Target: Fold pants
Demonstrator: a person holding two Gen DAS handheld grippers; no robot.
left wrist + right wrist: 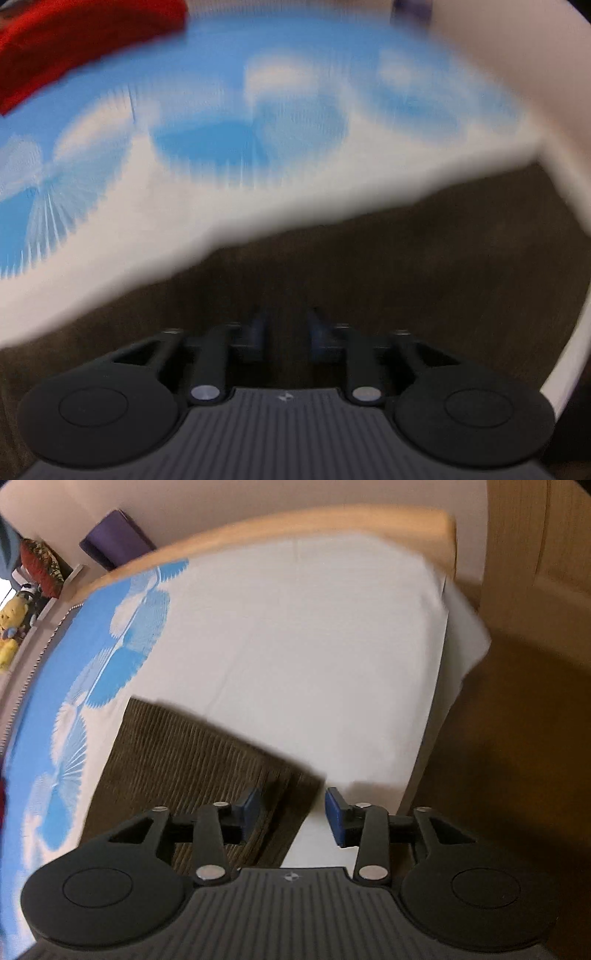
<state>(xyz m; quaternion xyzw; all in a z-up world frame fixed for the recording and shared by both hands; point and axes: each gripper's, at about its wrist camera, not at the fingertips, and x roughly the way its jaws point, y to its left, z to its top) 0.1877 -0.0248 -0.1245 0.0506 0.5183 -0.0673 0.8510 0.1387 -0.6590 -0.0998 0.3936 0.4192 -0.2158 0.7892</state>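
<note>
The pants are brown corduroy and lie flat on the bed. In the left wrist view, which is blurred by motion, the pants (388, 266) fill the lower half, and my left gripper (286, 330) hovers over them with its blue-padded fingers a small gap apart and nothing between them. In the right wrist view the pants (192, 753) lie at the lower left with their corner reaching the fingers. My right gripper (291, 812) is open above that corner, the left pad over the cloth, the right pad over the sheet.
The bed has a white sheet (295, 646) and a blue-and-white patterned cover (110, 627). A red cloth (74, 40) lies at the far left. A wooden bed frame (332, 522), purple object (114, 539), soft toys (11, 627) and brown floor (517, 738) surround the bed.
</note>
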